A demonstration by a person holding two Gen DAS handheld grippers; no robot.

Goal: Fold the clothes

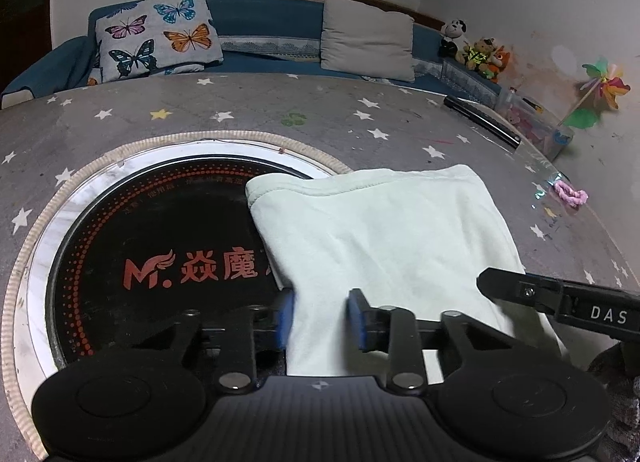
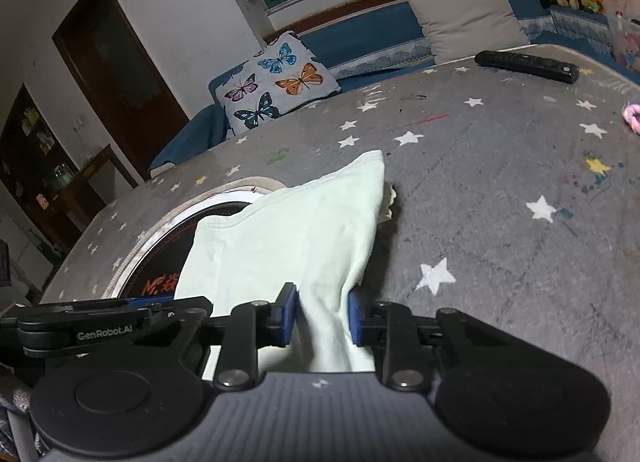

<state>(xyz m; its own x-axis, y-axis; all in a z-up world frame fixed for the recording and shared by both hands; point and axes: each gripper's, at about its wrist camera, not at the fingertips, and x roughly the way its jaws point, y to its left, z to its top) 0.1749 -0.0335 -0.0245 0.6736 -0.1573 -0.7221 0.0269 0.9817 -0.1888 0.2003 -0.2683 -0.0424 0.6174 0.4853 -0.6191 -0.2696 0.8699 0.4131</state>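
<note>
On the star-print tabletop (image 1: 360, 122), a pale green garment (image 1: 380, 230) partly covers the round black hotplate (image 1: 160, 254); its near edge runs between both sets of blue pads. Left hand-held gripper (image 1: 322, 320) and right hand-held gripper (image 2: 322, 318) each pinch the cloth.

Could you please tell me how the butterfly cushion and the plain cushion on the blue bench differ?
The butterfly cushion is printed with colourful butterflies on a pale ground; the plain cushion is a single beige-grey tone. In the left wrist view the butterfly cushion sits at the bench's left end, the plain cushion further right. Both are squarish and lean upright against the backrest.
</note>
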